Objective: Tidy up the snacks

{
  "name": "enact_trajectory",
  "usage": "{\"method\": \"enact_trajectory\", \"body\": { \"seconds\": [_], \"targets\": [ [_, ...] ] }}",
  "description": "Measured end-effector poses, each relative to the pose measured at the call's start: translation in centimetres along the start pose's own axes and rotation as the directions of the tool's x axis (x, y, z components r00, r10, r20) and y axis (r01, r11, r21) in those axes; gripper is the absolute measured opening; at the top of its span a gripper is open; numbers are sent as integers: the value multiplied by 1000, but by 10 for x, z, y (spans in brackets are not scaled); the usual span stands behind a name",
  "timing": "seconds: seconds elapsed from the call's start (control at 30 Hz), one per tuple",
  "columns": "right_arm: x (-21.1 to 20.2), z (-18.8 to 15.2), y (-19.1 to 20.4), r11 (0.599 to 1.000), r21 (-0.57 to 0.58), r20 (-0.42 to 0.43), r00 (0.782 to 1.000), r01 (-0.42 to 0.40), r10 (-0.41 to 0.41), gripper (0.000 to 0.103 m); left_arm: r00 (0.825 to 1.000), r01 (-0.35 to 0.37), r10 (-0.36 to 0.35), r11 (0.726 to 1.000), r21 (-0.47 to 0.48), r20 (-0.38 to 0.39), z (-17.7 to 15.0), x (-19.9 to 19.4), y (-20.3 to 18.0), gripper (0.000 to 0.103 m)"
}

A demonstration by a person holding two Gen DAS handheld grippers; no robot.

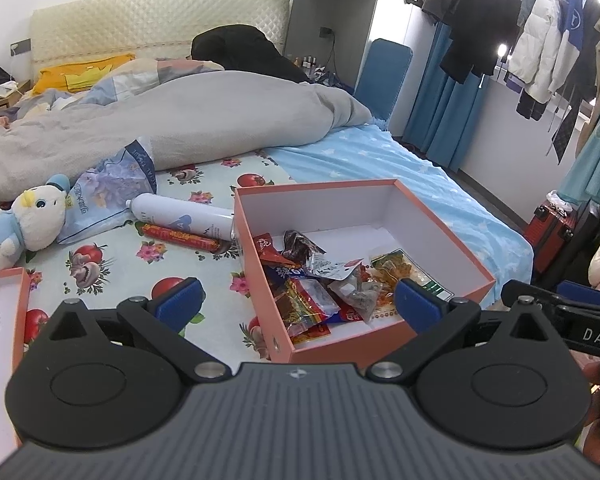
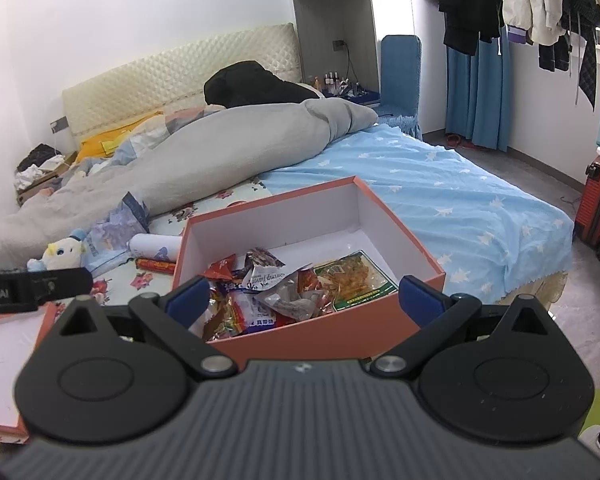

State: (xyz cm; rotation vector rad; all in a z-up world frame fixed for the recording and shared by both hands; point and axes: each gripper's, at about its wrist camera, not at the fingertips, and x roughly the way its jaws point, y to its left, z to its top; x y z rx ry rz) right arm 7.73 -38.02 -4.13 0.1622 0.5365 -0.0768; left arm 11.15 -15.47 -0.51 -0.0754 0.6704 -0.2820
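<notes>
Both grippers spread wide, nothing between fingers. Left gripper [image 1: 296, 304] held above the bed, aimed forward and slightly down at the near left corner of the box [image 1: 432, 216]; its left pad [image 1: 180, 300] over the floral sheet [image 1: 112, 268], right pad [image 1: 414, 304] over the box interior. Right gripper [image 2: 304, 300] held just right of the left one, roughly level, pointing at the box [image 2: 404, 216] from the near side, both pads framing the near wall. Right gripper's arm visible at the right edge of the left view, left one's at the left edge of the right view. Box is orange outside, white inside, open, sitting on the bed where floral sheet meets blue sheet [image 1: 400, 160]. Snacks [image 1: 324, 280] piled in the box's near half: red, blue, clear packets, plus a flat green-edged pack [image 2: 352, 276] toward the right. One red sausage stick [image 1: 180, 237] outside, on the sheet left of the box, touching a white can [image 1: 180, 216]. Plush toy [image 1: 24, 220] and a blue bag [image 1: 112, 188] further left. Box lid [image 1: 4, 320] at far left, inside up. Grey duvet [image 1: 180, 120] behind.
</notes>
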Motion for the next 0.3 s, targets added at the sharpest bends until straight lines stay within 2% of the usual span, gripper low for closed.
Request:
{"method": "enact_trajectory", "body": {
  "seconds": [0.3],
  "targets": [
    [1, 0, 1, 1000, -5, -9, 1000, 1, -1, 102, 1000, 0, 0, 1000, -1, -1, 0, 0, 1, 103]
  ]
}}
